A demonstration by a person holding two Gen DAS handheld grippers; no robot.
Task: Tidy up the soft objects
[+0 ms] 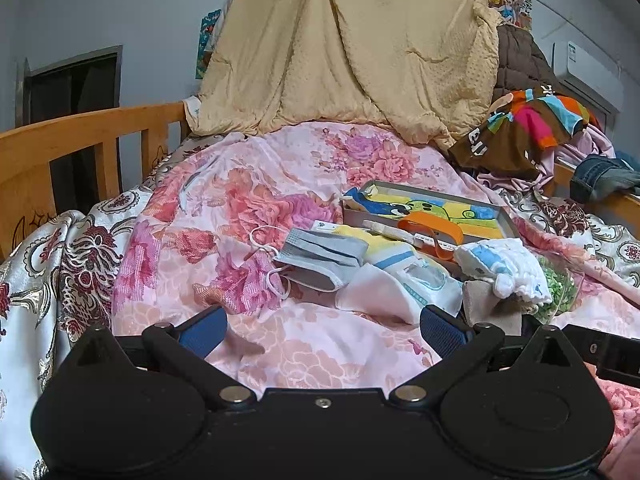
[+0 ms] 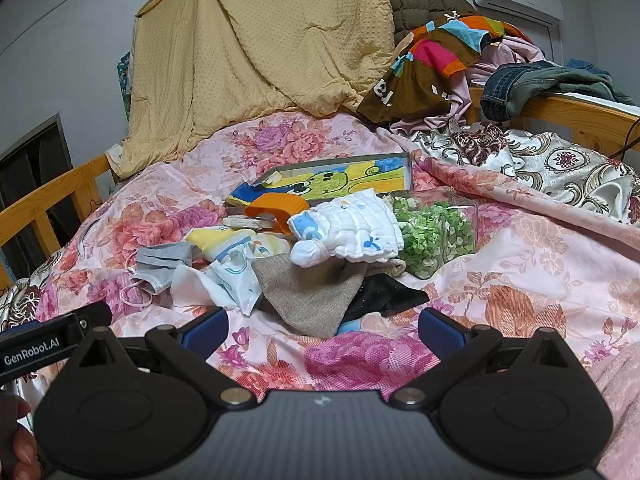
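Observation:
A heap of soft things lies mid-bed on the pink floral quilt [image 1: 304, 184]: a grey face mask [image 1: 320, 258] [image 2: 162, 264], a white quilted cloth [image 1: 506, 266] [image 2: 352, 234], a white printed cloth [image 1: 400, 284] [image 2: 232, 276], a beige linen piece [image 2: 312, 292] and a black cloth [image 2: 384, 294]. Behind them a shallow grey box [image 1: 430, 210] [image 2: 344, 178] holds a cartoon cloth and an orange band [image 1: 434, 230] [image 2: 276, 206]. My left gripper [image 1: 324, 330] is open, short of the heap. My right gripper [image 2: 324, 330] is open too, just before the beige piece.
A clear container of green bits [image 2: 436, 232] sits right of the heap. A tan blanket [image 1: 352, 48] hangs at the back. Piled clothes [image 2: 448, 64] and jeans [image 2: 532, 88] lie at the right. Wooden bed rails [image 1: 80, 140] run along the left. A person's hand [image 2: 20, 440] shows at lower left.

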